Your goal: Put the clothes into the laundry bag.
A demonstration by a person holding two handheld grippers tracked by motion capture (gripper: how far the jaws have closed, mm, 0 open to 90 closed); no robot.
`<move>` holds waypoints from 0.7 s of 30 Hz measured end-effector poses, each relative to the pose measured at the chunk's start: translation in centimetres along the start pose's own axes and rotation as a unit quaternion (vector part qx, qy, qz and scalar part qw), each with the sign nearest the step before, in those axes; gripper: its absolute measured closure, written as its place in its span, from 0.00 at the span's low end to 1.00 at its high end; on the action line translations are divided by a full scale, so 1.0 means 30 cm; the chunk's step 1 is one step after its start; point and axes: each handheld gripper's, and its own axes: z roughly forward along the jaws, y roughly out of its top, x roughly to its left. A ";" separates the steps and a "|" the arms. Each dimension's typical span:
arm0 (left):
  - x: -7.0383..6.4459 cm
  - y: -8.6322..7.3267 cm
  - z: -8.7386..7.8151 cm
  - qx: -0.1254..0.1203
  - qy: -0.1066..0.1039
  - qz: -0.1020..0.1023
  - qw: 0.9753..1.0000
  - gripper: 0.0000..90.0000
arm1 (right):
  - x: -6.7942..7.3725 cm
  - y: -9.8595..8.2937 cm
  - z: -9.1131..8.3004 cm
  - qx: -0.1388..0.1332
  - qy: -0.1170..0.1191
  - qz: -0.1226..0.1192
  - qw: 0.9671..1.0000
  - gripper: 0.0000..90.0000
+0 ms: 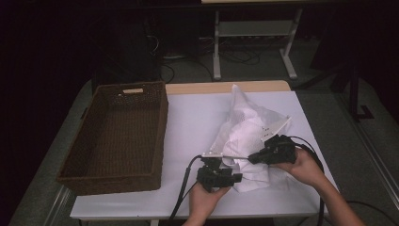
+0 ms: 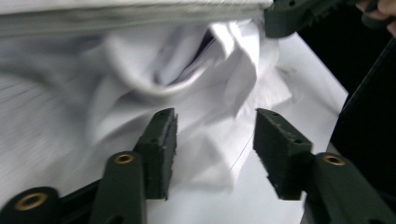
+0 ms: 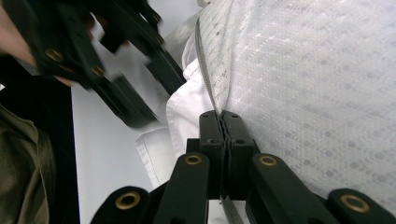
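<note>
The white garment (image 1: 249,136) lies crumpled on the desk (image 1: 197,117), in the right half of the high view, right of the brown basket (image 1: 117,136) that stands at the left of the frame. It looks light and very soft: it folds on itself in many layers, it has no stiffness, and I judge it will hang down and change its shape as soon as one part is lifted. It is not fragile and not slippery, because the cloth has a fine woven dot pattern which gives the pads some grip. The best places to hold seem to be the thick parts, a hem, a seam or the collar, since a single thin layer could slide out. The right tool (image 3: 224,122) is fully closed, and its jaws pinch a grey seam edge of the garment in the middle of the right gripper view. The left tool (image 2: 215,140) is wide open and holds nothing; between its jaws, in the lower centre of the left gripper view, there is a loose white fold just behind them. In the high view the left tool (image 1: 217,176) is at the lower edge of the garment, near the bottom centre of the frame. I can read no brand, label or writing on the cloth, the basket or the tools.
</note>
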 end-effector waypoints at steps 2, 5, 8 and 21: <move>0.014 -0.006 -0.023 0.006 0.015 0.000 1.000 0.48 | -0.001 0.002 0.001 0.001 -0.001 0.001 1.000 0.98; 0.047 -0.004 -0.014 0.020 0.017 -0.020 0.999 0.40 | 0.000 0.007 0.009 0.002 -0.001 0.000 1.000 0.98; 0.055 0.015 0.031 0.029 0.003 -0.031 0.999 0.37 | 0.003 0.011 0.018 0.004 -0.001 -0.002 1.000 0.98; 0.001 0.088 0.184 -0.006 -0.031 -0.035 0.999 0.76 | 0.007 0.004 -0.007 -0.009 0.002 -0.003 1.000 0.98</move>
